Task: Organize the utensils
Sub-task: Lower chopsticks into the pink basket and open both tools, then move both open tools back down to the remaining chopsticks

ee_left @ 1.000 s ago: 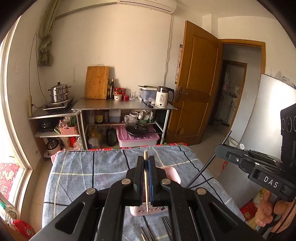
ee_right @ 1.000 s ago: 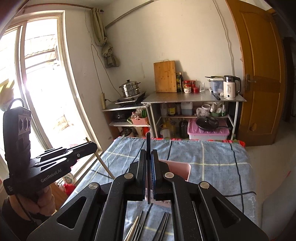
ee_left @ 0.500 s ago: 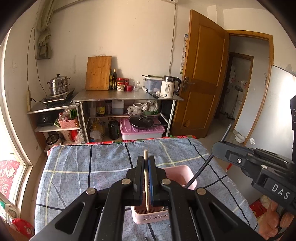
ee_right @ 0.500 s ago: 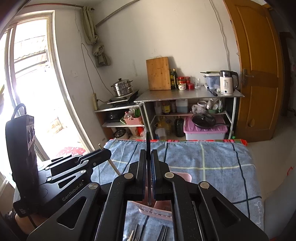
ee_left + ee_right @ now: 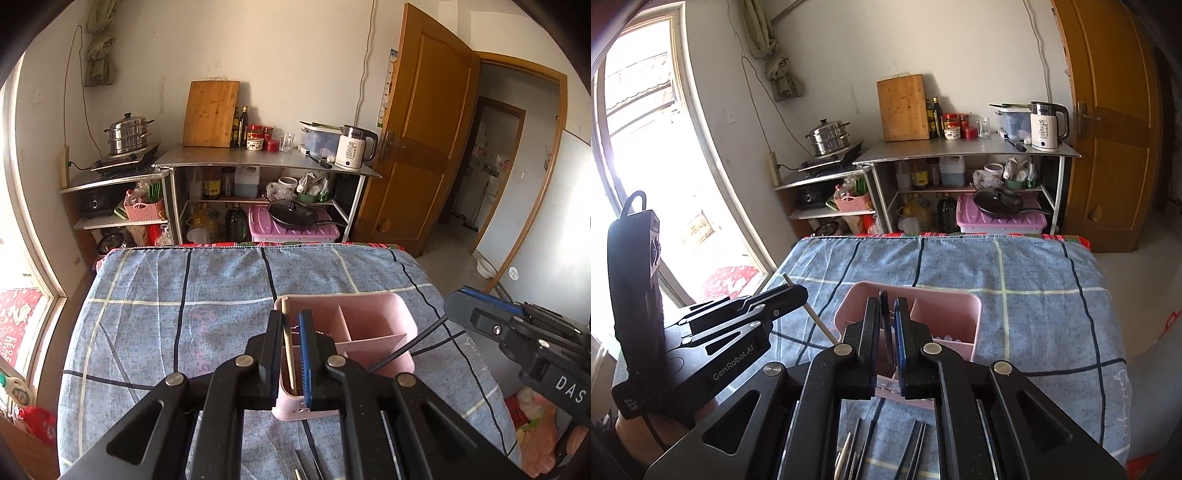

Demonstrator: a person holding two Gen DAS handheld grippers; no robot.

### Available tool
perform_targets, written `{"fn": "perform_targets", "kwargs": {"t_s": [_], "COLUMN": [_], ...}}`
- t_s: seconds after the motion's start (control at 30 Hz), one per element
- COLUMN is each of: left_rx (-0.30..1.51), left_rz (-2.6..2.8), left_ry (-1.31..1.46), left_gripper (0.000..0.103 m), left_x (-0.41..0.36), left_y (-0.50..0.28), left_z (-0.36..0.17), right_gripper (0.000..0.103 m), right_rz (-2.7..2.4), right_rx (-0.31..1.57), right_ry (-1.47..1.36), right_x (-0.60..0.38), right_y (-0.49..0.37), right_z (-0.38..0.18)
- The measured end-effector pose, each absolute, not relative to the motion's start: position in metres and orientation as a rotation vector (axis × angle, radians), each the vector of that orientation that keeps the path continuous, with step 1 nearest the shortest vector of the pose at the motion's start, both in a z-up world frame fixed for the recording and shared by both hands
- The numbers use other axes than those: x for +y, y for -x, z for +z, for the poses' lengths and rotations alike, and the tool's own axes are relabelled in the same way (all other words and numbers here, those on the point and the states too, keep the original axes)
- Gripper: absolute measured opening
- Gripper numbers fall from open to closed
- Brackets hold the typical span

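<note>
A pink divided utensil holder (image 5: 373,325) (image 5: 945,314) stands on the blue checked tablecloth. My left gripper (image 5: 290,321) is right above its near-left compartment, jaws slightly parted around a wooden chopstick (image 5: 287,347) whose lower end reaches into the holder. My right gripper (image 5: 888,310) is above the holder, jaws narrowly apart around a black chopstick (image 5: 884,321) that points down into it. Each gripper also shows in the other's view, the left one (image 5: 798,295) and the right one (image 5: 448,308). More chopsticks (image 5: 857,450) lie on the cloth in front of the holder.
The blue checked cloth (image 5: 221,280) covers the table, whose far edge faces a metal kitchen rack (image 5: 266,162) with a kettle, jars and a cutting board. A window is on the left and a wooden door (image 5: 417,147) on the right.
Both grippers have tilted down and moved forward over the pink holder. Their chopstick ends now reach into its compartments, and both pairs of jaws have parted slightly.
</note>
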State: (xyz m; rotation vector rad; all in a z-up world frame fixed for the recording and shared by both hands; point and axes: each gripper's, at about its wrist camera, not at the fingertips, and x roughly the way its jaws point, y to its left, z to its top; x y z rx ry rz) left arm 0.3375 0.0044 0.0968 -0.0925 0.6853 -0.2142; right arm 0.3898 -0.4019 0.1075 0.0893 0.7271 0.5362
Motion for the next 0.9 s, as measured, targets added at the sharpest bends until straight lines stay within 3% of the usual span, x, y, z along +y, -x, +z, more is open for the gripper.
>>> {"fn": "perform_targets", "kwargs": {"t_s": [0.17,0.5,0.9], "left_rx": [0.654,0.631,0.799], "left_rz": [-0.214,-0.198,-0.193], "left_ry": [0.106,0.126,0.141], "left_gripper": [0.014,0.014,0.014], "left_x": [0.012,0.026,0.021], "left_y": [-0.313,-0.246,-0.189], "left_z": [0.102,0.089,-0.007], "right_gripper": [0.025,0.026,0.026], "right_rz": [0.545,0.509,0.506], "right_rx": [0.693,0.684,0.841], "right_ry": [-0.106,-0.145,-0.096], "right_x": [-0.413,-0.448,-0.456], "right_y": [-0.373,-0.322,-0.276], "right_z": [0.117,0.106,0.023]}}
